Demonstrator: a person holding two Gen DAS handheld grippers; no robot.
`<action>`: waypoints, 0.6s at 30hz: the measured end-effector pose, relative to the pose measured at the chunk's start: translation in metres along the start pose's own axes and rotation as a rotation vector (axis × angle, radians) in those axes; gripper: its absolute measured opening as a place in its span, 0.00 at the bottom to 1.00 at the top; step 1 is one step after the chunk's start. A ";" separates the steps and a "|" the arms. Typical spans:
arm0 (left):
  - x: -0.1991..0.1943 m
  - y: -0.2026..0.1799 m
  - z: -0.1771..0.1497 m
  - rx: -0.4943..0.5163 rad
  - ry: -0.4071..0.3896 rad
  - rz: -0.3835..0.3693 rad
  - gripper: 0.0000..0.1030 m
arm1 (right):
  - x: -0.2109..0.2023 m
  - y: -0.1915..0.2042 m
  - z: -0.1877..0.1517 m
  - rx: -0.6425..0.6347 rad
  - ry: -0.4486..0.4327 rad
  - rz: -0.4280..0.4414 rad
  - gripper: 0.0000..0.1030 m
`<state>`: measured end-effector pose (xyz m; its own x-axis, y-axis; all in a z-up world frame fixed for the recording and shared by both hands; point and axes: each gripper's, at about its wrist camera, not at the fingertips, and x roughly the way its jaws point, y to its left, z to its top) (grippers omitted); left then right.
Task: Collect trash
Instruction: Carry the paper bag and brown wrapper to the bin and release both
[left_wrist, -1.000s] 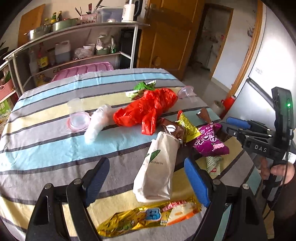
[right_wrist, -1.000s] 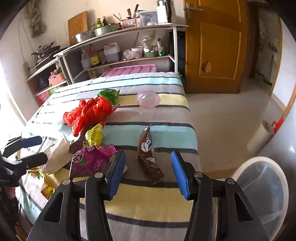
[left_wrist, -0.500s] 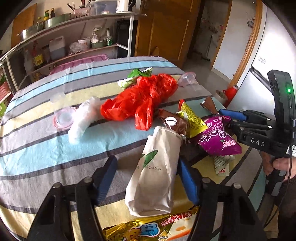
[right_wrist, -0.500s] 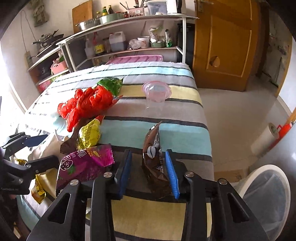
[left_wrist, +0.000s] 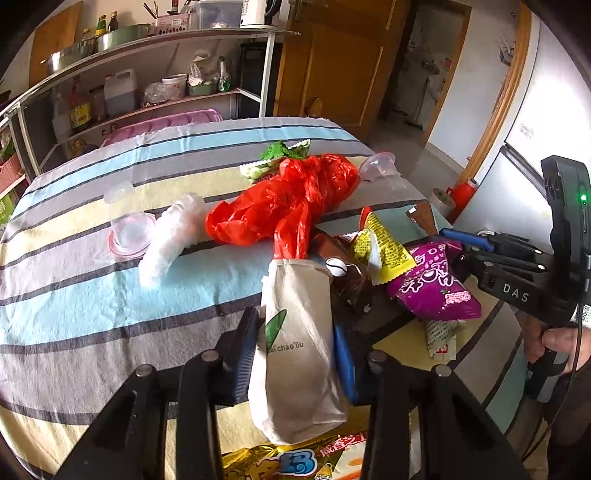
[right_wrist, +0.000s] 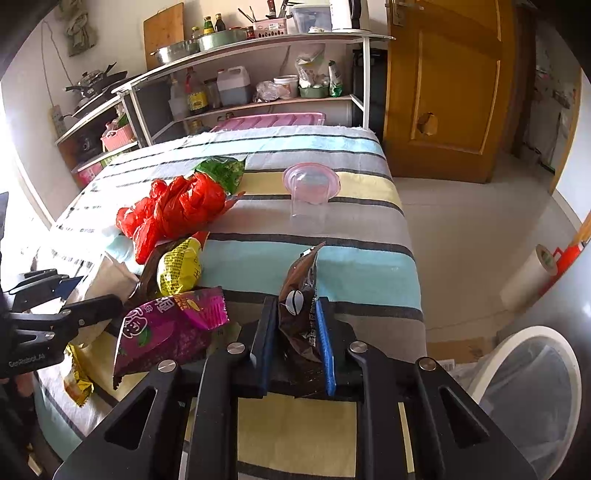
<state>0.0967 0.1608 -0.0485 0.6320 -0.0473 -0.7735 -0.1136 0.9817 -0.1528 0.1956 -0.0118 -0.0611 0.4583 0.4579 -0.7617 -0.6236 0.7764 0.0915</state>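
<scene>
While its jaws are closing, the left gripper (left_wrist: 295, 354) has a beige paper bag (left_wrist: 295, 343) between its blue pads, which press against the bag's sides; the bag (printed with a green leaf and small lettering) lies lengthwise on the striped table (left_wrist: 92, 295), its open mouth pointing away from the camera. Just below it, at the table's near edge, lies a shiny yellow snack wrapper (left_wrist: 295, 461).

The right gripper (right_wrist: 297, 332) is likewise closing, its pads squeezing a brown snack packet (right_wrist: 301, 295) that stands up between them near the table's right edge. Beside it on the left sits a purple snack bag (right_wrist: 166, 328), with a yellow wrapper (right_wrist: 179, 271) behind that and a crumpled red plastic bag (right_wrist: 173, 206) farther back. A green wrapper (right_wrist: 221, 171) touches the red bag's far end. A clear plastic cup with a pink lid (right_wrist: 310, 184) lies on its side on the yellow stripe, well apart from the pile. Another clear lidded cup (left_wrist: 129, 229) and a wad of white plastic (left_wrist: 170, 236) rest just beside each other on the table's left half. On the floor at lower right stands a white bin (right_wrist: 532, 391) lined with a clear bag.
</scene>
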 end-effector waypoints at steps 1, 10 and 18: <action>-0.001 0.000 0.000 -0.003 -0.006 0.006 0.39 | -0.001 0.000 0.000 0.000 -0.003 0.003 0.10; -0.016 0.000 0.002 -0.015 -0.043 0.011 0.39 | -0.010 -0.004 -0.002 0.024 -0.023 0.012 0.10; -0.030 -0.011 0.008 0.001 -0.072 0.004 0.39 | -0.031 -0.002 0.000 0.039 -0.072 0.035 0.10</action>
<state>0.0851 0.1533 -0.0192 0.6851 -0.0297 -0.7278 -0.1156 0.9821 -0.1489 0.1825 -0.0280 -0.0377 0.4822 0.5140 -0.7094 -0.6155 0.7750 0.1431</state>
